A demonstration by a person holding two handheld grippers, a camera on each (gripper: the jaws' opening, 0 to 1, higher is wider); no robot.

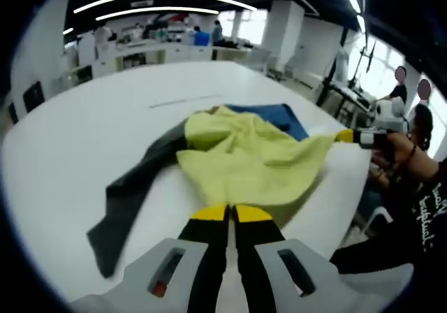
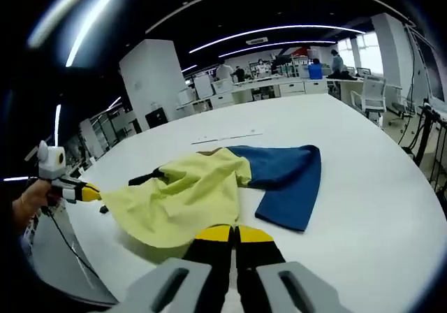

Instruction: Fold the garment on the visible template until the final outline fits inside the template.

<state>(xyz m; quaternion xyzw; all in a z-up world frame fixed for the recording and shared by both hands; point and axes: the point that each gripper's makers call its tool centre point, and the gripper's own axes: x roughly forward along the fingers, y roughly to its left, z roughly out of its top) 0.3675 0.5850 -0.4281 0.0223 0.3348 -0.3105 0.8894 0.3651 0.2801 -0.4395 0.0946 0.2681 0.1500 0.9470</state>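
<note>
A garment lies on the white table [image 1: 84, 138]: yellow body [image 1: 244, 156], dark grey sleeve [image 1: 129, 194], blue sleeve [image 1: 276, 114]. My left gripper [image 1: 230, 214] is shut on the yellow hem at its near edge. At the right of the left gripper view, my right gripper [image 1: 353, 137] pinches the hem's other corner and pulls it taut. In the right gripper view the yellow body [image 2: 185, 201] and blue sleeve [image 2: 286, 180] spread out ahead. There my right gripper [image 2: 234, 235] is shut on the hem, and the left gripper [image 2: 82, 192] holds the far left corner.
A thin line mark [image 1: 185, 102] crosses the table beyond the garment, also seen as a line mark [image 2: 227, 137]. A person [image 1: 419, 187] stands at the table's right edge. Desks, chairs and pillars stand far behind.
</note>
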